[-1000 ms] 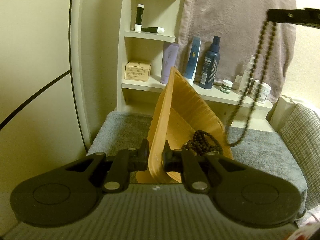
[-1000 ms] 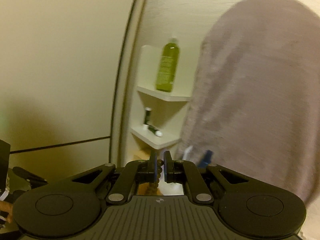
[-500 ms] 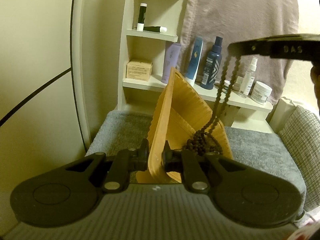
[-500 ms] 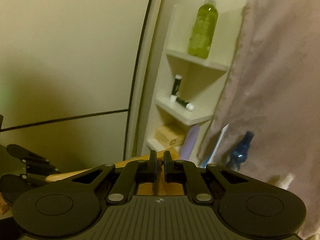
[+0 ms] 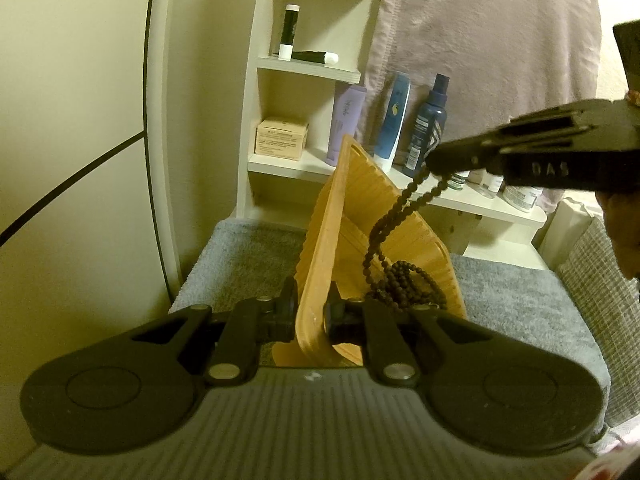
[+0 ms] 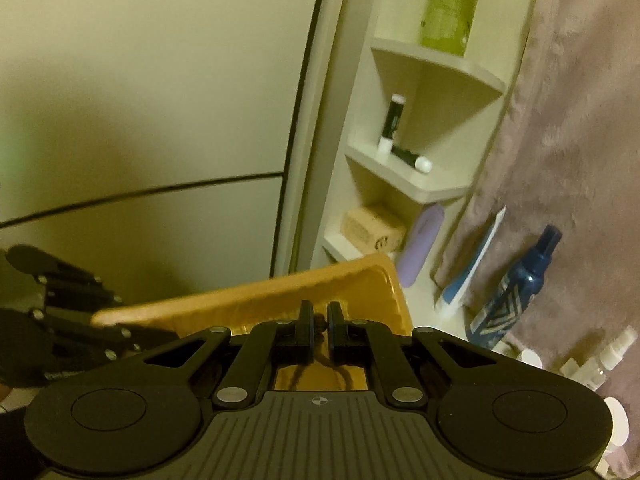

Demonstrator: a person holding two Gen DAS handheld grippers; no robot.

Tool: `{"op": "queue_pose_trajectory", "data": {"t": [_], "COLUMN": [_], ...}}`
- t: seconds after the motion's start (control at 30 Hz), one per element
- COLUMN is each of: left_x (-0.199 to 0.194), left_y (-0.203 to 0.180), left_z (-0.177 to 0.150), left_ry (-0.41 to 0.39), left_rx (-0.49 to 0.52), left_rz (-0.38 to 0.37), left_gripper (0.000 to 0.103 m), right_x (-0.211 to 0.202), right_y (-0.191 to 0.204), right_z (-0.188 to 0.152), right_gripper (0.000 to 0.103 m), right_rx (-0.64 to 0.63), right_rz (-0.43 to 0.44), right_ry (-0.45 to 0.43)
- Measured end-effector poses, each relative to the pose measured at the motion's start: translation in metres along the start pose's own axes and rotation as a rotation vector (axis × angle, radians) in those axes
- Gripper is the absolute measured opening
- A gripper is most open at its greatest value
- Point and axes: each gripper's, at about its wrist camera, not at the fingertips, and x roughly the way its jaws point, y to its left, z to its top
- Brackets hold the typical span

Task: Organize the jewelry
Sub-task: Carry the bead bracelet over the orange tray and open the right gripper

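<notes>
the left gripper (image 5: pixel 310 316) is clamped on the near rim of an orange ribbed tray (image 5: pixel 356 216), holding it tipped up on edge above a grey mat (image 5: pixel 240 256), its far corner pointing at the white shelf unit (image 5: pixel 312 68). the right gripper (image 6: pixel 319 334) is closed on a dark bead necklace (image 5: pixel 396 216); in the left wrist view it (image 5: pixel 434 160) reaches in from the right edge, above the tray. the strand hangs from its tips down into the tray, where the rest lies coiled in a heap in the low near corner, just beside the left gripper's right finger. on the shelf behind the tray stand a lilac tube (image 5: pixel 346 124), a blue-and-white tube (image 5: pixel 394 120) and a dark blue spray bottle (image 5: pixel 428 128). a mauve towel (image 5: pixel 500 52) hangs behind them.
</notes>
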Motion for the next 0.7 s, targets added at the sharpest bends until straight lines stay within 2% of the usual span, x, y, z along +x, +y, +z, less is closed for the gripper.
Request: {"op": "queue_pose_trajectory", "data": {"t": [0.4, 0.63, 0.7], "left_x": [0.000, 0.000, 0.000], "left_y": [0.000, 0.001, 0.001], "left_z": [0.000, 0.000, 0.000], "left_ry": [0.000, 0.001, 0.001], "left_rx": [-0.002, -0.008, -0.009], "left_rz": [0.000, 0.001, 0.001], "left_gripper": [0.012, 0.012, 0.012], "right_x": [0.001, -0.010, -0.017], "right_y": [-0.006, -0.016, -0.020], "right_z": [-0.006, -0.013, -0.017], "right_gripper": [0.006, 0.008, 0.012], "right_rx": [0.052, 0.139, 0.172], "right_rz": [0.018, -0.015, -0.032], "right_ry": [0.012, -0.034, -0.055]}}
